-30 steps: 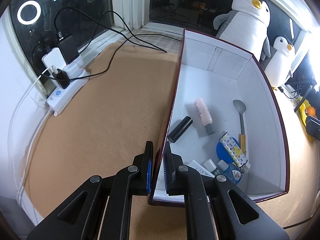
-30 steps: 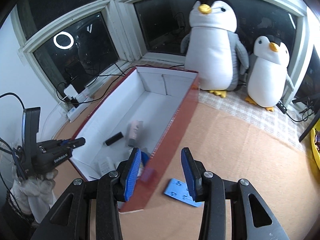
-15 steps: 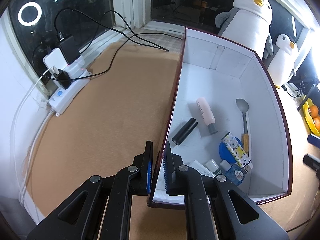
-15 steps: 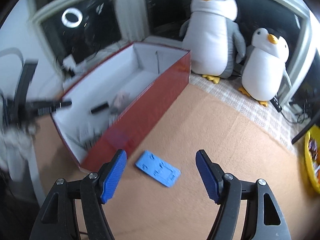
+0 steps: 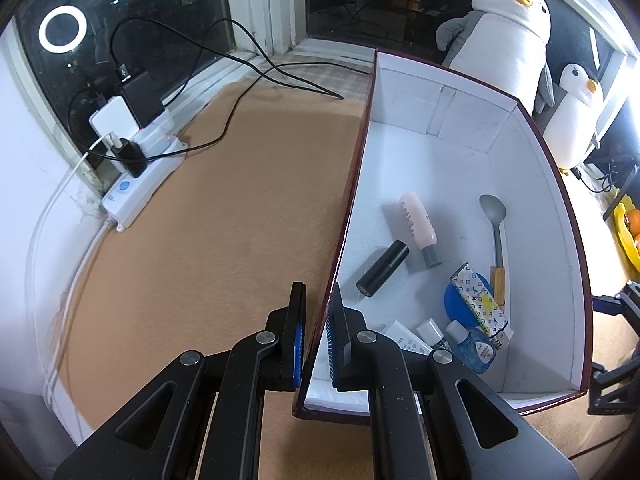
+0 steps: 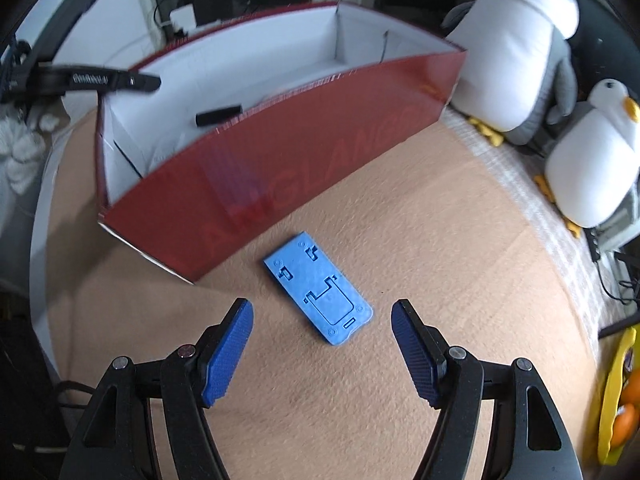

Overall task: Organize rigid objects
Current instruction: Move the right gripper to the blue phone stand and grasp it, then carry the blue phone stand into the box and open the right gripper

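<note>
My right claw (image 6: 322, 344) has just been opening wide, nothing gripped, straddling the blue plastic plate (image 6: 318, 287) at frame centre on the counter (image 6: 460, 280). Beyond, my left claw (image 5: 316, 334) pinches the red box's wall (image 5: 346, 216), steadying it, I reckon.

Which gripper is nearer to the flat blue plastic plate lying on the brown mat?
Right. The right gripper hangs open just above the flat blue plastic plate, fingers either side. The left gripper is clamped on the red box's far wall, beyond the box.
</note>
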### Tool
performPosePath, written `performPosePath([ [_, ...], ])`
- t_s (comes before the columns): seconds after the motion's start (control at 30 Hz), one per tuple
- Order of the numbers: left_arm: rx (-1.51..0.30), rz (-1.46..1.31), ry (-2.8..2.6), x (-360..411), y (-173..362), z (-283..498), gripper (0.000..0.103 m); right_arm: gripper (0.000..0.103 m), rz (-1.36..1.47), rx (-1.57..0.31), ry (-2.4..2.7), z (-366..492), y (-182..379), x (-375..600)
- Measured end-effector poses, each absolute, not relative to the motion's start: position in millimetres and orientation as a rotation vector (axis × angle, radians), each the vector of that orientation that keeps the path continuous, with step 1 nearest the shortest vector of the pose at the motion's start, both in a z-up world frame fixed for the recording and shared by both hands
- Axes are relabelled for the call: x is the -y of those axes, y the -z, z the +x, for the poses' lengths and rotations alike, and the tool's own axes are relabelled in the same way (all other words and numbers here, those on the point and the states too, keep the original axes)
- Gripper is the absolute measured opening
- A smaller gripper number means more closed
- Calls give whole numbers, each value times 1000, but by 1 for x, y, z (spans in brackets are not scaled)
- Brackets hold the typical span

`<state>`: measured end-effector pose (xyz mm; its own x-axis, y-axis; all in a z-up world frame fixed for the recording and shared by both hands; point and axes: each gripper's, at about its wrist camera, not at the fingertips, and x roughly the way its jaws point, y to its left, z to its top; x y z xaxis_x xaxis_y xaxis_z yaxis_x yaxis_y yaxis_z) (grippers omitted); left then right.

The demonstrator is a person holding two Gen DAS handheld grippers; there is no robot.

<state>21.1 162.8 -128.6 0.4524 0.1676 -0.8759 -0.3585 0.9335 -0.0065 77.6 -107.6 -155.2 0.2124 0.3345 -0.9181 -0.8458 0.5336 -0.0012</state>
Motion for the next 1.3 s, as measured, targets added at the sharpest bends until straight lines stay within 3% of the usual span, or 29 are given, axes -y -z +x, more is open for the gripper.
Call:
performPosePath([
  [0.57, -1068, -203, -353, -161, 130, 23, 8, 67, -680, -1110, -957, 102, 190, 83],
  [0.73, -1068, -203, -354, -161, 129, 24, 8, 56, -623, -1141, -939, 113, 189, 83],
  [0.9, -1068, -206, -353, -161, 130, 23, 8, 33, -561, -1166, -876, 126, 187, 89],
  [1.3, -1065, -213, -351, -162, 130, 23, 8, 33, -326, -1190, -710, 132, 183, 120],
])
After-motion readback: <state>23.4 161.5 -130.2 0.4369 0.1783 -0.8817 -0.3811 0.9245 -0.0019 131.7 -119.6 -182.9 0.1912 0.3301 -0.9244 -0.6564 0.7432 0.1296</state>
